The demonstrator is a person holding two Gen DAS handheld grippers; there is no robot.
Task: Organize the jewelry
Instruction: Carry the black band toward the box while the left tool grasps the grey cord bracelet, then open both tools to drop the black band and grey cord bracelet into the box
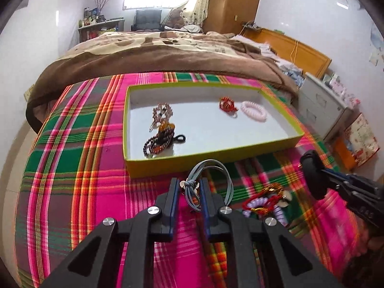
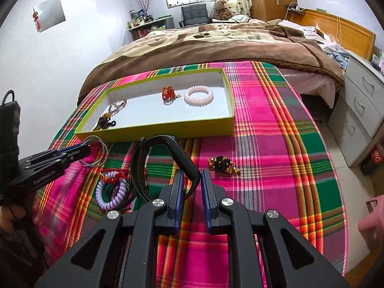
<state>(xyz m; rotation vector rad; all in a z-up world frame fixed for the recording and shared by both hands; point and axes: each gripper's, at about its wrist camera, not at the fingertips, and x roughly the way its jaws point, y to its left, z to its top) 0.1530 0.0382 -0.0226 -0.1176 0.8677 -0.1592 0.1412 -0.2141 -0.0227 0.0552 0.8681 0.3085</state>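
Left claw point(image 1: 189, 187) grips grey cord bracelet point(image 1: 208, 180); right claw point(image 2: 192, 180) clamps black band point(image 2: 168, 153).

Plaid bedspread point(image 2: 276, 124), yellow-green tray point(image 2: 153, 129), loose bracelets point(image 2: 224, 164)

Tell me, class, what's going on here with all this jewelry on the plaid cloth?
A person is sorting jewelry into a green-rimmed tray. The left hand-held gripper is shut on a grey-blue cord bracelet, and the right hand-held gripper holds a black band. Neither is in the tray yet. A pink coil bracelet, a red piece and dark beads already lie inside; a purple coil and a gold-and-black piece remain on the cloth.
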